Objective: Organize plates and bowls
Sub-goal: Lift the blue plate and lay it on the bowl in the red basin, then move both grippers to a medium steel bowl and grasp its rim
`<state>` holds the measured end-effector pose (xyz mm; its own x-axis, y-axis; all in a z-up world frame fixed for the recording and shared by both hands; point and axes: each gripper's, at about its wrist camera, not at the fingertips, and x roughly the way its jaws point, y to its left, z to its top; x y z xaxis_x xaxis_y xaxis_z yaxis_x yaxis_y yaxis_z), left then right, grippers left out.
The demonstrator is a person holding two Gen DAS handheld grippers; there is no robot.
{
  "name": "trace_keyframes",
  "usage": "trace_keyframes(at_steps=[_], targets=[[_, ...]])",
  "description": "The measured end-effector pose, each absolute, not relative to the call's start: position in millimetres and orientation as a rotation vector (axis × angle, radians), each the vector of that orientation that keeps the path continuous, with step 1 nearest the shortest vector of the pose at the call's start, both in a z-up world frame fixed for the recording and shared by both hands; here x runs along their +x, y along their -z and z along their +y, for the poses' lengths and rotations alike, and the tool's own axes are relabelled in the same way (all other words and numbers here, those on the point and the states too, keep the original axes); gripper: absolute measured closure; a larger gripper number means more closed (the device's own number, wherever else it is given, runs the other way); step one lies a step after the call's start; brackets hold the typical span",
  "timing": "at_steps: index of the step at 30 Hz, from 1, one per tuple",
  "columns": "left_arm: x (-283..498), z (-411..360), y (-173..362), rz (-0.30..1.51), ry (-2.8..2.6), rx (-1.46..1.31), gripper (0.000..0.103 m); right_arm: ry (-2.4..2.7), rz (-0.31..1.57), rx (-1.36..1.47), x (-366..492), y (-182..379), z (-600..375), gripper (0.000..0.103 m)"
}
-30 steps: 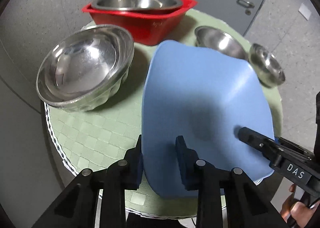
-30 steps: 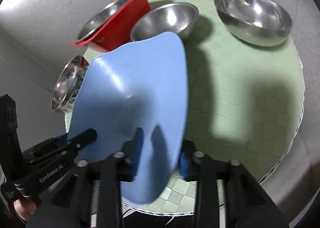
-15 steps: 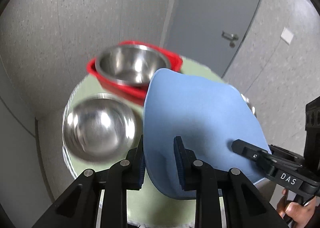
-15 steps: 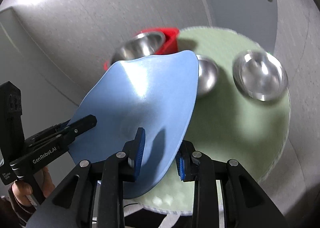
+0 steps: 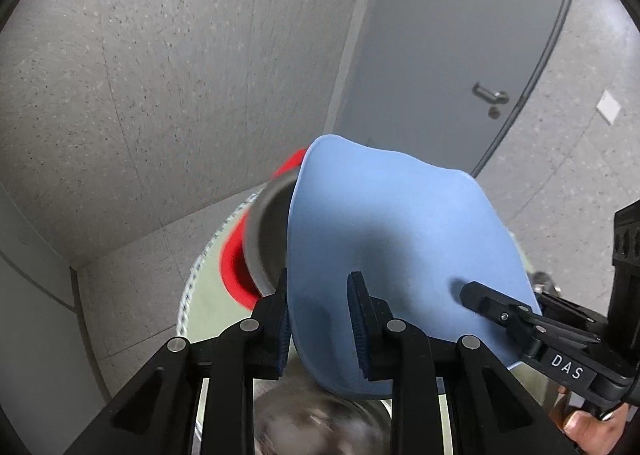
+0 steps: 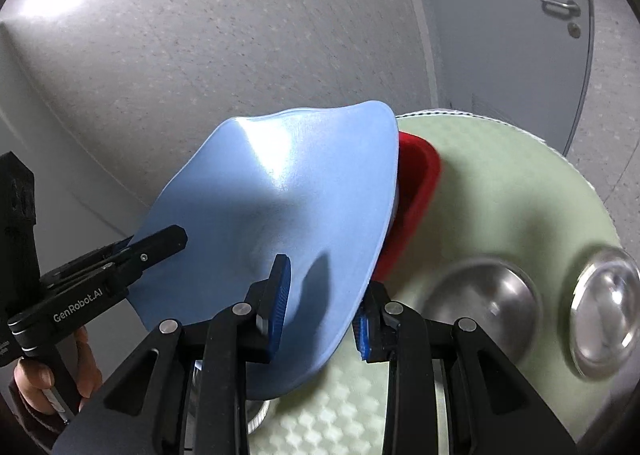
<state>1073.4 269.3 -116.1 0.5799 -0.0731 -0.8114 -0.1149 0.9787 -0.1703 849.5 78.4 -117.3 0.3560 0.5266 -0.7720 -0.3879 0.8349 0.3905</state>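
Progress, judged: early-to-mid. Steel bowl (image 5: 268, 239) nested in red bowl (image 5: 234, 275) at table (image 6: 500, 191) far edge. Two steel bowls (image 6: 486, 303) (image 6: 604, 307) loose near right edge, another blurred at near edge (image 5: 320, 427); these left to sort.

Blue plate (image 6: 280, 223) in air above table, tilted, beside red bowl. Left gripper (image 5: 320, 323) clamps its near-left rim; right gripper (image 6: 320, 309) clamps near-right rim. Plate not yet set down.
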Motion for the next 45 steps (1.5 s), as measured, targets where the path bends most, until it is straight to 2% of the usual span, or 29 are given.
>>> trace_keyframes(at_steps=[7, 17, 19, 20, 21, 22, 26, 29, 38, 43, 45], targets=[[1113.7, 292.9, 143.5, 1.027, -0.003, -0.209, 0.081, -0.54, 1.132, 0.141, 871.9, 146.4, 105.6, 0.075], [1132.9, 288.7, 157.6, 1.034, 0.023, -0.16, 0.079, -0.49, 1.17, 0.124, 880.7, 153.4, 125.2, 0.07], [1127.7, 290.7, 161.0, 1.04, 0.012, -0.15, 0.077, -0.489, 1.17, 0.137, 880.7, 153.1, 125.7, 0.062], [1129.2, 292.6, 162.9, 1.044, 0.013, -0.154, 0.077, -0.486, 1.167, 0.137, 879.6, 151.2, 126.1, 0.053], [1128.7, 295.5, 164.1, 1.047, 0.013, -0.162, 0.073, -0.49, 1.164, 0.137, 878.8, 150.7, 128.0, 0.046], [1126.8, 296.0, 164.7, 1.05, 0.013, -0.169, 0.069, -0.491, 1.162, 0.138, 877.9, 148.9, 128.9, 0.044], [1124.3, 298.4, 163.9, 1.045, 0.014, -0.175, 0.066, -0.486, 1.154, 0.14, 873.3, 142.9, 126.6, 0.033], [1119.9, 302.1, 163.8, 1.045, 0.007, -0.179, 0.057, -0.464, 1.157, 0.129, 869.2, 137.6, 125.9, 0.025], [1090.8, 300.6, 143.3, 0.991, 0.02, -0.197, 0.045, -0.435, 1.112, 0.186, 850.9, 125.9, 100.1, 0.024], [1069.8, 282.1, 121.9, 0.933, 0.048, -0.194, 0.033, -0.421, 1.068, 0.199, 836.4, 109.0, 73.2, 0.024], [1058.4, 275.2, 115.7, 0.911, 0.035, -0.175, 0.033, -0.427, 1.066, 0.198, 831.4, 104.4, 64.4, 0.024]])
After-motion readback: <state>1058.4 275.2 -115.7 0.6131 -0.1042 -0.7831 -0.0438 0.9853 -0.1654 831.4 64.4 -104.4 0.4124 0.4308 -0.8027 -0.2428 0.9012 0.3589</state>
